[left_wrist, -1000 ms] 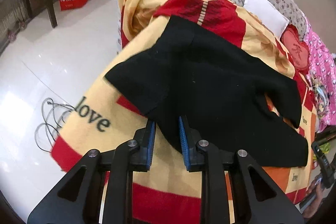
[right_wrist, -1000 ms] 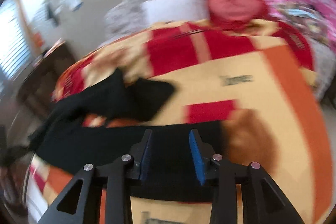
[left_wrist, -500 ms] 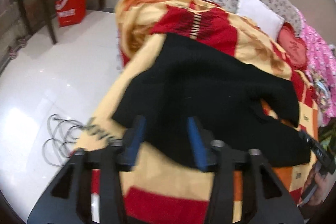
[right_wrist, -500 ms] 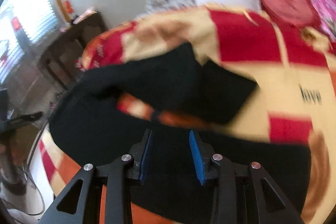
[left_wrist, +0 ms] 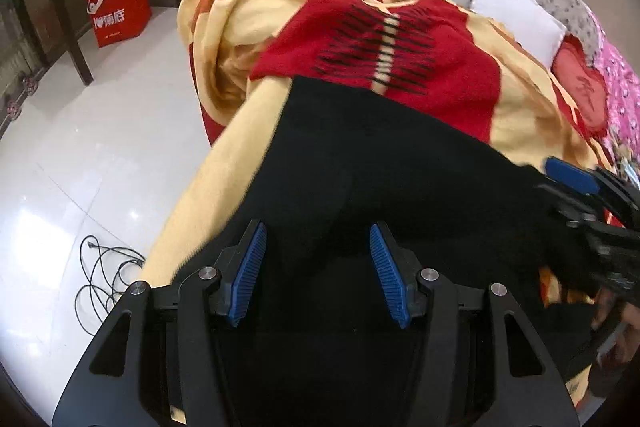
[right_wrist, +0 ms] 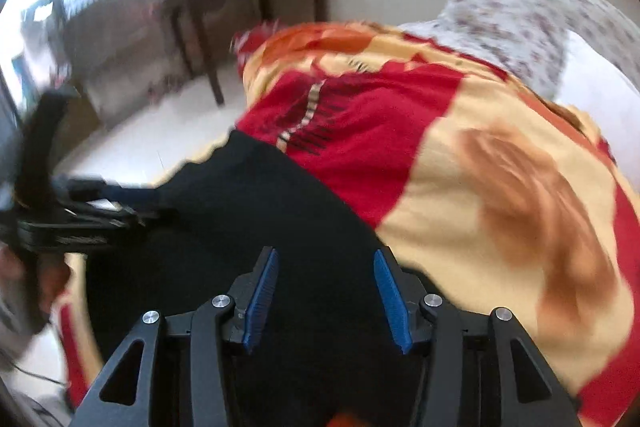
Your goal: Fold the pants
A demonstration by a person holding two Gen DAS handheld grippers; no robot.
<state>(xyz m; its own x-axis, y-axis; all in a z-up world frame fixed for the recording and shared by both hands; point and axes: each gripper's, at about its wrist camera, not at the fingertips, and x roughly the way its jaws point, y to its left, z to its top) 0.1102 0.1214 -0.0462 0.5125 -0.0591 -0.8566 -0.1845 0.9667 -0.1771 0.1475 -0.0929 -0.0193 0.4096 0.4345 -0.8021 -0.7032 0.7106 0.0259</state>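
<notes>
Black pants (left_wrist: 360,195) sprawl across the frame's middle on the blanket (left_wrist: 248,131); left gripper (left_wrist: 318,273) and right gripper (right_wrist: 326,301) both spread, empty; soft, limp, light cloth, best pinched at hem edges

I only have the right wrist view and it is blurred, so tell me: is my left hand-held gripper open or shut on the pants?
Observer: The left hand-held gripper is open, with the black pants lying under its spread jaws.
Operator: Anything on the floor on that side?
Observer: A loose black cable lies coiled on the white floor beside the blanket.
Operator: What else is down there?
Observer: A red shopping bag stands by a dark table leg.
</notes>
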